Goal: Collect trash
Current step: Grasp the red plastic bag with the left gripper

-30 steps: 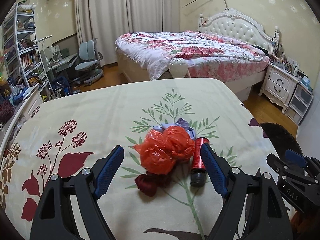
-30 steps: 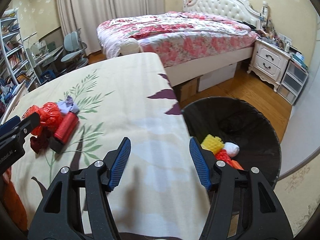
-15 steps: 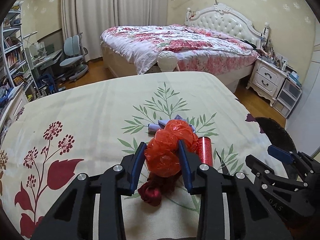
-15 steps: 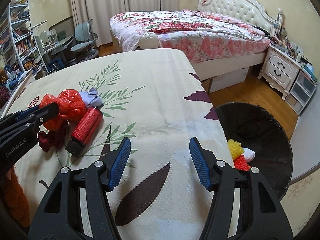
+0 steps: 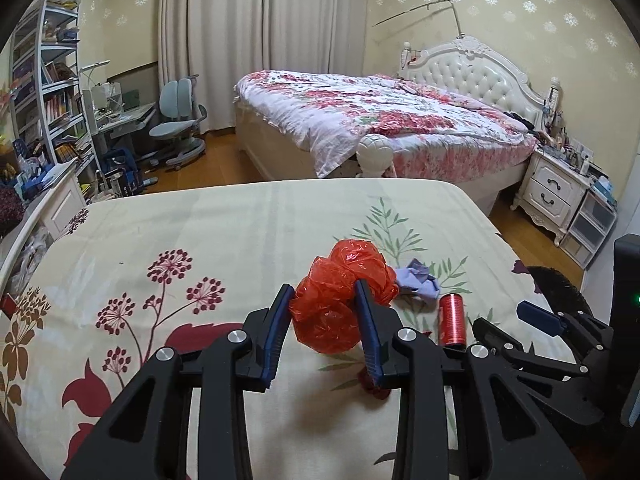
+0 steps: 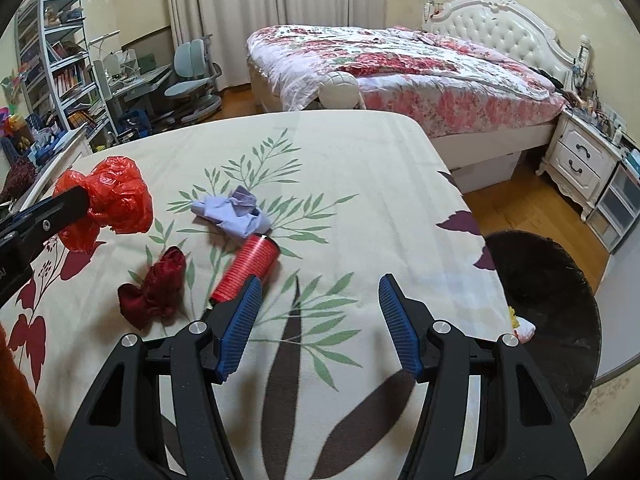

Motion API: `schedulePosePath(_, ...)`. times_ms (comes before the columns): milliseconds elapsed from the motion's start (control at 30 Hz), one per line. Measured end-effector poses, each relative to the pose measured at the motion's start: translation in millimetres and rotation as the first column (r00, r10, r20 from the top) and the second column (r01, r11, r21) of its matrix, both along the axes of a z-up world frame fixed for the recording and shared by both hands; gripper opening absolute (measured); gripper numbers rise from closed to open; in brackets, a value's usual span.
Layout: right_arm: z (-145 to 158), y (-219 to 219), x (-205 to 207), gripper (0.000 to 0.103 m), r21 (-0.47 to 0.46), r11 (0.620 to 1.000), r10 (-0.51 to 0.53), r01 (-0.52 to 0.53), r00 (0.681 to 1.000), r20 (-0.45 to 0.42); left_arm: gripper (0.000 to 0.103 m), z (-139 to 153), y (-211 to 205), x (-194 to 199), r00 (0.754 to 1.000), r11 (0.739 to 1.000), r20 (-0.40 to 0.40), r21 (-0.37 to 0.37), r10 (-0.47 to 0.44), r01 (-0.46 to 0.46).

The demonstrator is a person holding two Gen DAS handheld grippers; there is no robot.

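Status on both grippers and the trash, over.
Left gripper shut on red bag, lifted. Right gripper open, empty. Red can, purple paper on table. Bin unobstructed.

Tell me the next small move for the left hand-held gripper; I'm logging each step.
Probably carry the red plastic bag across to the black bin: the left hand-held gripper is already shut on it and it looks lifted off the bedsheet.

Bin (image 6: 552, 280) contents mostly hidden
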State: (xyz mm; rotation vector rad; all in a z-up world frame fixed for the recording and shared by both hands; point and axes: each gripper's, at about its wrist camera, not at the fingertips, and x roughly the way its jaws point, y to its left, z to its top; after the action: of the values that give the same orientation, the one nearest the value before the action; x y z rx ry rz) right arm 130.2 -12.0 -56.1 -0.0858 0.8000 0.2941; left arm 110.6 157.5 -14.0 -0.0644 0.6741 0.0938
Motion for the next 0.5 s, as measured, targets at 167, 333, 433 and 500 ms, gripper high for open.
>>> schedulePosePath(167,0,21,5,0.059,0.006,1.000,0.025,-0.025,1.000,0.000,0.034,-10,24,-4,0.998,0.998,-0.021,0.014,0.061,-0.061)
schedulePosePath(333,-2,33,7,0.059,-0.008,0.999,0.031,-0.031,0.999,-0.014,0.034,-21,39,-10,0.994,0.995,-0.049,0.014,0.095,-0.094)
schedulePosePath(433,-6,36,8,0.059,-0.013,1.000,0.028,-0.029,0.999,-0.031,0.034,-27,44,-13,0.993,0.995,-0.059,0.014,0.104,-0.104)
schedulePosePath(500,-9,36,7,0.059,-0.021,0.999,0.027,-0.028,0.999,-0.040,0.034,-30,45,-14,0.992,0.994,-0.065,0.008,0.106,-0.106)
